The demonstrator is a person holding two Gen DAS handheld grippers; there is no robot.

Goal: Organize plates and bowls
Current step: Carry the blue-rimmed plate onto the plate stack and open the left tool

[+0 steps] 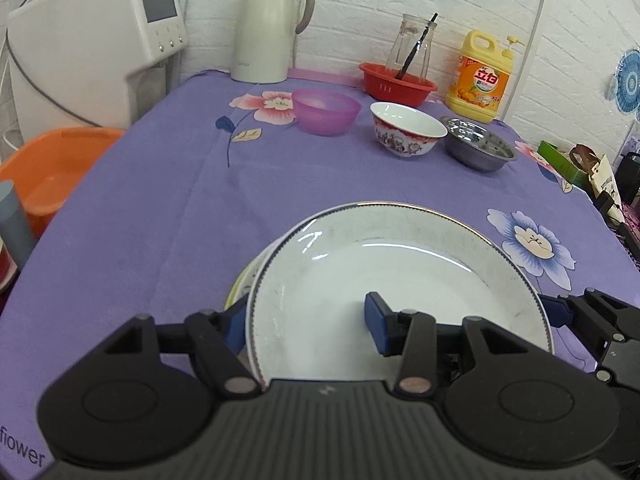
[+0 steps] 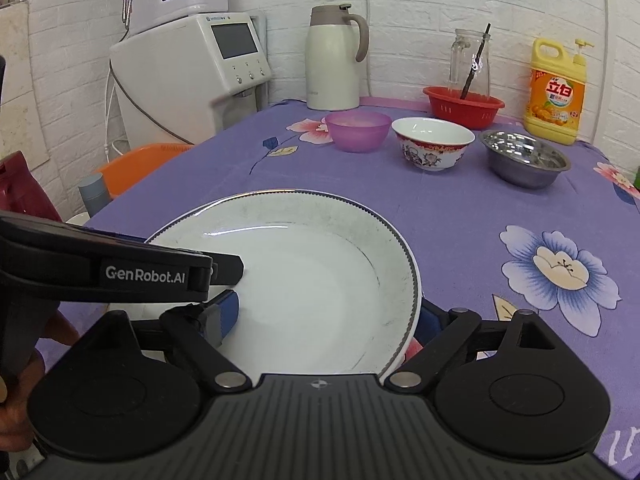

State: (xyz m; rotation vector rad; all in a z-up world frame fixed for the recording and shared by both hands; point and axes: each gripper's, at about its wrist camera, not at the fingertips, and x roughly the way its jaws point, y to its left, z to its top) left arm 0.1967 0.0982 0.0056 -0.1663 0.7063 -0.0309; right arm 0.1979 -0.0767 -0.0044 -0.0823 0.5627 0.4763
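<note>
White brick walls back a table (image 1: 168,200) covered in a purple flowered cloth. At the far left stands a white appliance (image 1: 100,40), then a cream jug (image 1: 268,28). Along the back sit a pink bowl (image 1: 326,111), a patterned bowl (image 1: 406,128) and a steel bowl (image 1: 478,144), close together in a row, with a red basket (image 1: 398,82) and a yellow bottle (image 1: 482,76) behind them. Near the front, a white plate (image 1: 384,280) lies over another plate (image 1: 244,276), whose edge peeks out on the left. The left gripper (image 1: 308,322) straddles the white plate's left rim, its jaws wide apart. The right gripper (image 2: 328,316) straddles its right rim, also wide apart.
</note>
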